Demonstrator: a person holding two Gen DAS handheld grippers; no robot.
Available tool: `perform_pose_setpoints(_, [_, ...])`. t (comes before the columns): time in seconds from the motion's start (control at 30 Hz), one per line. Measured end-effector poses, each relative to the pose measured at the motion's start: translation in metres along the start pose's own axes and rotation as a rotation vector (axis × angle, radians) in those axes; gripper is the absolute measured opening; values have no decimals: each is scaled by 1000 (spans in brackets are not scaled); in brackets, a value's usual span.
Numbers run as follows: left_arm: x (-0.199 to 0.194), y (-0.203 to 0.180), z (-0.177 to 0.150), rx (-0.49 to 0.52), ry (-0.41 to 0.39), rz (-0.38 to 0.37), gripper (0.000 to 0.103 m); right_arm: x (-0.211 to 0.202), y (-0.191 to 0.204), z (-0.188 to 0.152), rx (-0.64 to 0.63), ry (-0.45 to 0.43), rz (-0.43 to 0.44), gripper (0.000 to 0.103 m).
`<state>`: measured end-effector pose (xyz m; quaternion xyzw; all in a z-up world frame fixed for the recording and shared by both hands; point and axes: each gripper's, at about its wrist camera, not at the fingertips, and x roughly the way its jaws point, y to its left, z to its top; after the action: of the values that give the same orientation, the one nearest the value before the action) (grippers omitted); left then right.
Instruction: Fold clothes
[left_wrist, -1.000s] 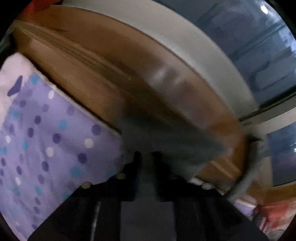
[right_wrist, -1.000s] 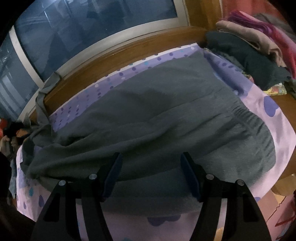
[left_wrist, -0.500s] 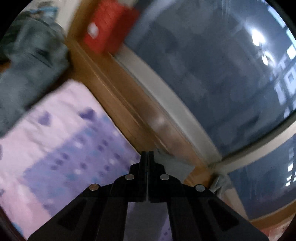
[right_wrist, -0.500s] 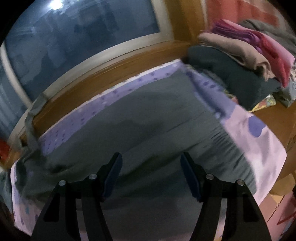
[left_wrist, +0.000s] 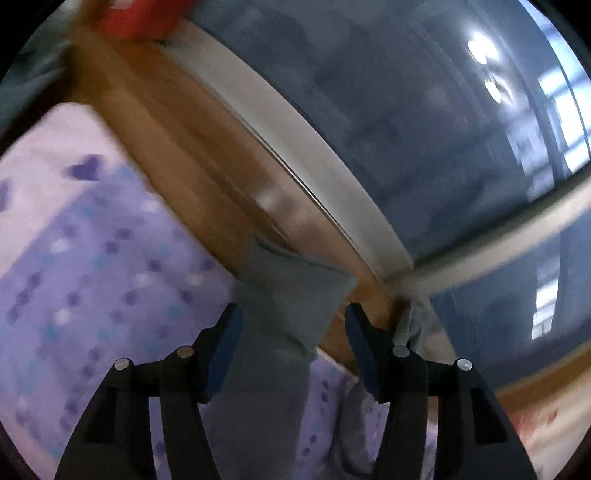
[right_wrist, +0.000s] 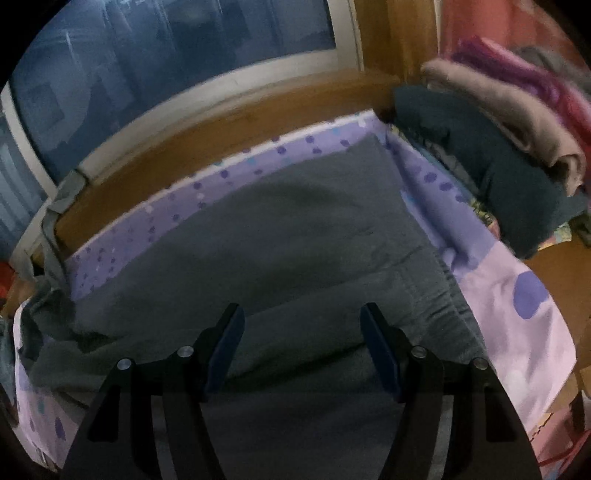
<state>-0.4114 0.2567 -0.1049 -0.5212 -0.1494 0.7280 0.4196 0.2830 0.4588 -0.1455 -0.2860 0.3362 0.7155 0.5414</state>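
So the grey sweatpants (right_wrist: 303, 236) were lying spread across the middle of the right wrist view, on a lilac dotted bedsheet (right_wrist: 509, 295), with the gathered elastic waistband (right_wrist: 439, 295) at the right and the legs bunching into a rumpled heap toward the lower left of the frame. Looked like soft, thick fleece to me: floppy, not slippery, light enough but bulky, so it'd sag and drag instead of holding a crease. I'd guess the waistband or a cuff hem is the place to pinch, since those bits are doubled up and firmer. In the left wrist view, one leg end (left_wrist: 291, 295) sat in the lower centre of the frame, right between the fingers of the left gripper (left_wrist: 291, 325), whose jaws were opening; the pads stood off the cloth on both sides, so it was let go rather than pinched. The right gripper (right_wrist: 301, 332) hovered with its jaws wide apart over the pants, clamping nothing. Further out: a glossy wooden bed frame (right_wrist: 229, 133) curving along the top, a window (right_wrist: 166, 48) with a pale frame behind it, and a stack of folded clothes (right_wrist: 491, 147) at the upper right, dark teal, beige and pink.
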Motion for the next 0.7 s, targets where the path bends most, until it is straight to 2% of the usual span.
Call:
perform_pose_setpoints(0.1, [30, -6, 8, 71, 76, 0, 58, -19, 4, -19, 63, -31, -44, 66])
perform_pose_setpoints(0.2, [36, -1, 25, 90, 68, -38, 58, -29, 9, -46, 150, -27, -82, 66])
perform_pose_setpoints(0.33, [39, 16, 43, 34, 87, -168, 58, -43, 27, -83, 231, -13, -110, 66])
perform_pose_setpoints(0.5, [59, 24, 54, -10, 193, -172, 58, -54, 54, -108, 256, 11, -151, 66])
perform_pose_setpoints(0.6, [65, 35, 55, -82, 219, -189, 58, -61, 67, -111, 248, 2, -173, 66])
perform_pose_setpoints(0.7, [73, 43, 55, -126, 250, -164, 57, -66, 75, -111, 242, -9, -181, 66])
